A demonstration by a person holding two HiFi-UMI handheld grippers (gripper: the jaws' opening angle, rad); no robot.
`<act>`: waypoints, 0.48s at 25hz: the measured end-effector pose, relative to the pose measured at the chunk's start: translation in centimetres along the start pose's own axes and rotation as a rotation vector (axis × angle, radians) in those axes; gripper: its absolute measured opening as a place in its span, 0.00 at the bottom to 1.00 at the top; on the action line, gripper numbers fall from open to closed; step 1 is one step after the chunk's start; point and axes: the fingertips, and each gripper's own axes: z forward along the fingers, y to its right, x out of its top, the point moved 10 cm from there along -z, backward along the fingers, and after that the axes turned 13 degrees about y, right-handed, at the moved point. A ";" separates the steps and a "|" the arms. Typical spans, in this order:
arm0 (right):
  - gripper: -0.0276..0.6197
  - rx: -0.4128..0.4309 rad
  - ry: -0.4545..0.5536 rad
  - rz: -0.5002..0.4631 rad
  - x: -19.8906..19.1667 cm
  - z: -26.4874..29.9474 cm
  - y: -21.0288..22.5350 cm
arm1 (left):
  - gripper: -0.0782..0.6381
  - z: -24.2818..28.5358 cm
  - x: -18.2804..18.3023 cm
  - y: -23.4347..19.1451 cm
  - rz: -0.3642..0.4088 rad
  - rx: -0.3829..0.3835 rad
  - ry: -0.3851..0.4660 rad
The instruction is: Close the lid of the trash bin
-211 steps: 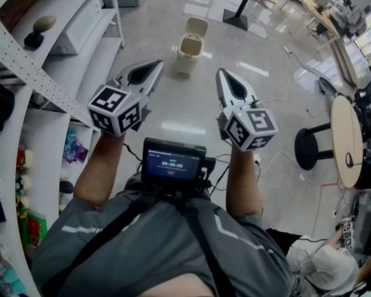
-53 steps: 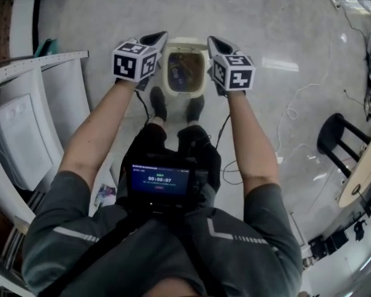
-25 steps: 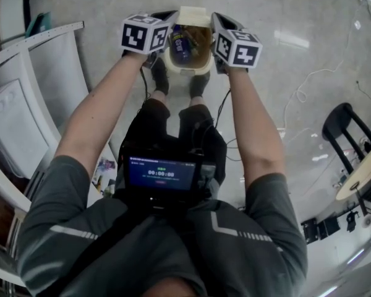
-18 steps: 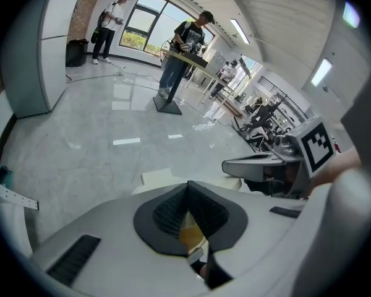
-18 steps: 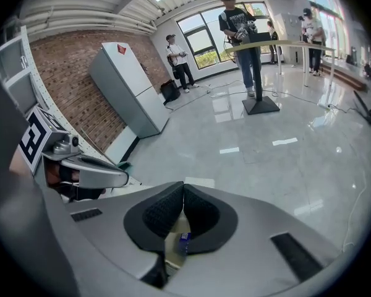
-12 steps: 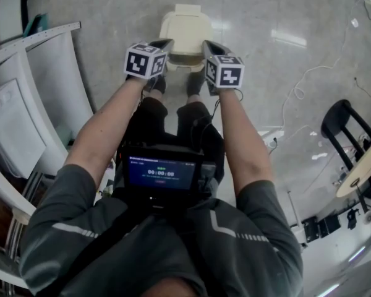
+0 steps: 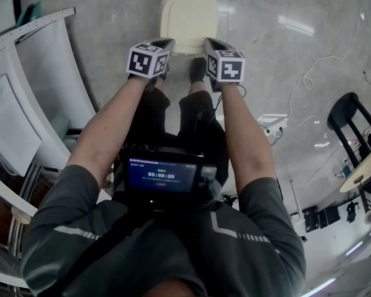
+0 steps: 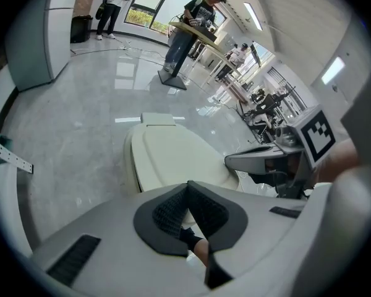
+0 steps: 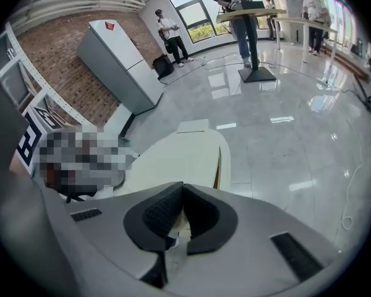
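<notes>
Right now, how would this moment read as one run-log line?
trash bin lid: down | left tool: shut, empty | right tool: shut, empty | tips: by lid's near edge

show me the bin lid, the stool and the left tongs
lid (image 7: 188,14), head view, middle of its top
stool (image 7: 343,109), head view, its black seat
left tongs (image 8: 187,184), left gripper view, where the tips meet

We find the trash bin (image 7: 188,17) on the floor (image 7: 266,60), just ahead of the person's shoes (image 7: 198,70), with its lid (image 7: 188,8) lying flat on top. The left gripper (image 7: 166,42) is by the bin's near left corner and the right gripper (image 7: 208,42) by its near right corner. Shelves (image 7: 25,104) stand to our left, and a stool (image 7: 352,113) well off to the right.
</notes>
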 end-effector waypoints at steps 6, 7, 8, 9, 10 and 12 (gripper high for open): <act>0.04 -0.005 -0.042 0.004 -0.3 0.3 -0.2 | 0.11 0.0 -0.9 0.1 -0.019 0.037 -0.035; 0.05 -0.005 -0.046 0.008 -0.4 0.3 -0.2 | 0.11 0.0 -1.0 0.1 -0.020 0.041 -0.042; 0.05 -0.006 -0.048 0.013 -0.6 0.4 -0.2 | 0.11 0.0 -1.0 0.0 -0.020 0.047 -0.048; 0.05 -0.007 -0.050 0.019 -0.7 0.5 -0.1 | 0.11 0.0 -1.0 0.0 -0.021 0.054 -0.056; 0.05 -0.008 -0.052 0.026 -0.7 0.7 -0.1 | 0.11 0.1 -1.0 -0.1 -0.021 0.060 -0.063; 0.05 -0.013 -0.059 0.031 -0.6 0.8 -0.2 | 0.11 0.1 -0.9 -0.3 -0.022 0.069 -0.074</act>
